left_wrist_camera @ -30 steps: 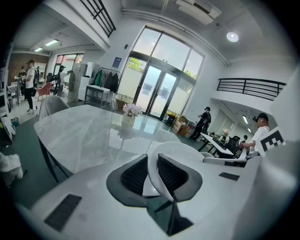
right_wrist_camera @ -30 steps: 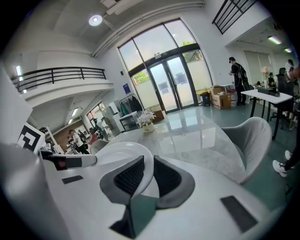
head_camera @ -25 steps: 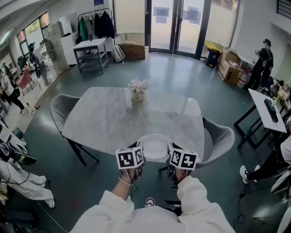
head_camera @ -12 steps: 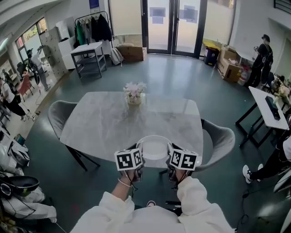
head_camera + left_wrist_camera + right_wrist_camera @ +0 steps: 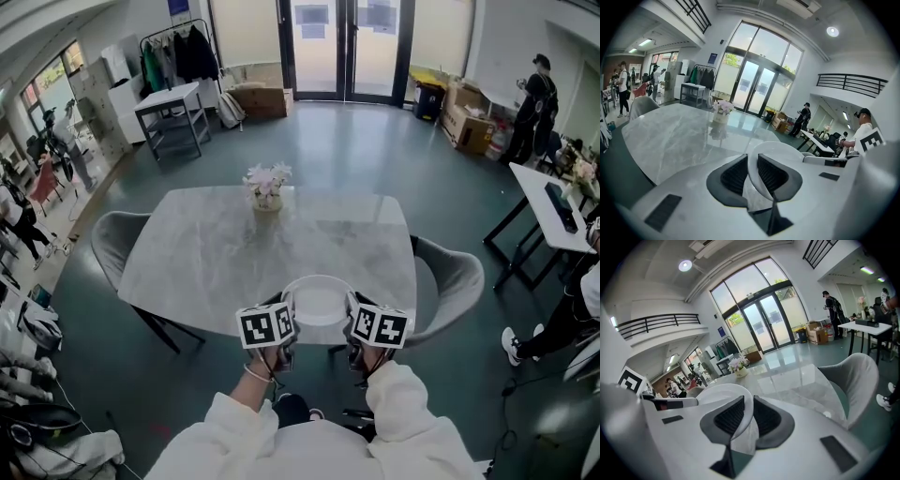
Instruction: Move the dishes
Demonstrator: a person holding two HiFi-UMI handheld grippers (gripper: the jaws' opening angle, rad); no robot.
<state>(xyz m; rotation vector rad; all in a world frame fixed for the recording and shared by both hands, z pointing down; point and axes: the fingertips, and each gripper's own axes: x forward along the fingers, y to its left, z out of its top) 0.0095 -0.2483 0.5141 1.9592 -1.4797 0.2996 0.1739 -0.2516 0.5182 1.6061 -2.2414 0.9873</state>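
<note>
A white plate (image 5: 319,302) hangs over the near edge of the grey marble table (image 5: 216,253), carried between both grippers. My left gripper (image 5: 286,314) is shut on the plate's left rim (image 5: 752,168); its ribbed pads (image 5: 735,174) pinch the rim. My right gripper (image 5: 351,316) is shut on the right rim (image 5: 749,413), with the plate's white disc (image 5: 723,392) spreading to the left of its jaws. Whether the plate touches the tabletop is hidden.
A pot of pale flowers (image 5: 266,186) stands at the table's far side. Grey chairs sit at the left (image 5: 105,239) and right (image 5: 450,281). Another table (image 5: 558,216) and people stand off to the right.
The plate and both grippers keep the same hold. The head view has drifted slightly, so the table and flower pot sit a little lower and to the left.
</note>
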